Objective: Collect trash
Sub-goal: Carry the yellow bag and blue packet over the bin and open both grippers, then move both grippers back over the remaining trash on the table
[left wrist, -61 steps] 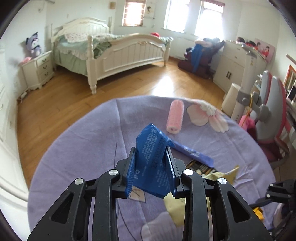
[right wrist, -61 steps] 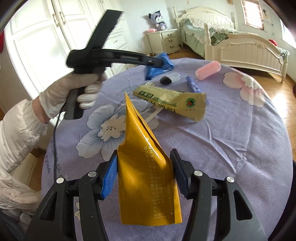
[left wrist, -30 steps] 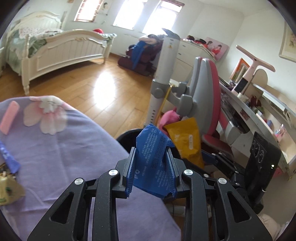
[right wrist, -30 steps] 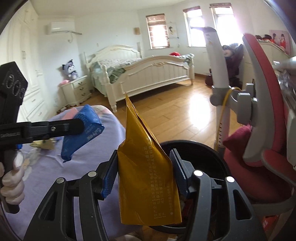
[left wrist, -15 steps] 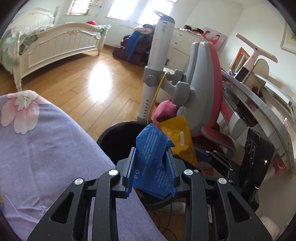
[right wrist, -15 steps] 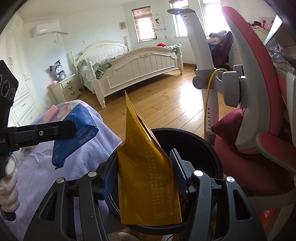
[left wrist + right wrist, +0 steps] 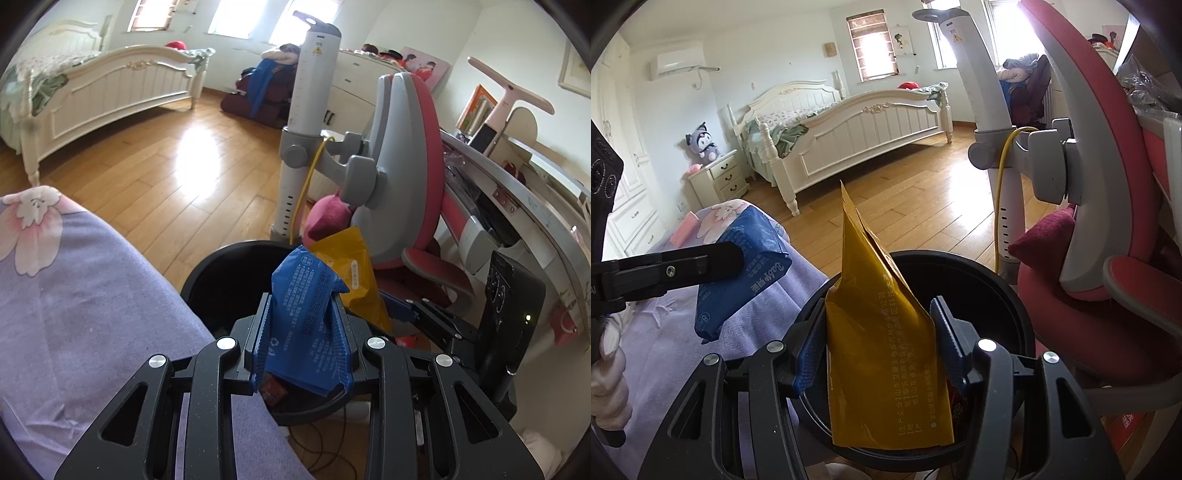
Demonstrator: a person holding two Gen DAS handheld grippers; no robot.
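Note:
My left gripper (image 7: pixel 302 325) is shut on a crumpled blue wrapper (image 7: pixel 304 317) and hangs over the near rim of a round black trash bin (image 7: pixel 221 273) beside the table. My right gripper (image 7: pixel 877 332) is shut on a tall yellow pouch (image 7: pixel 886 350), held upright over the same black trash bin (image 7: pixel 1004 295). In the right wrist view the left gripper (image 7: pixel 738 254) comes in from the left with the blue wrapper (image 7: pixel 742 273). In the left wrist view the yellow pouch (image 7: pixel 351 273) shows just behind the blue one. A red wrapper (image 7: pixel 273 387) lies inside the bin.
The table's purple flowered cloth (image 7: pixel 74 295) runs up to the bin on the left. A grey and red chair (image 7: pixel 406 177) and a white pole (image 7: pixel 306 129) stand right behind the bin. A desk (image 7: pixel 535 206) curves along the right. Cables (image 7: pixel 325 443) lie on the floor.
Both grippers swung from over the table to the bin and sank a little, each keeping its wrapper. In the last half second they hardly moved.

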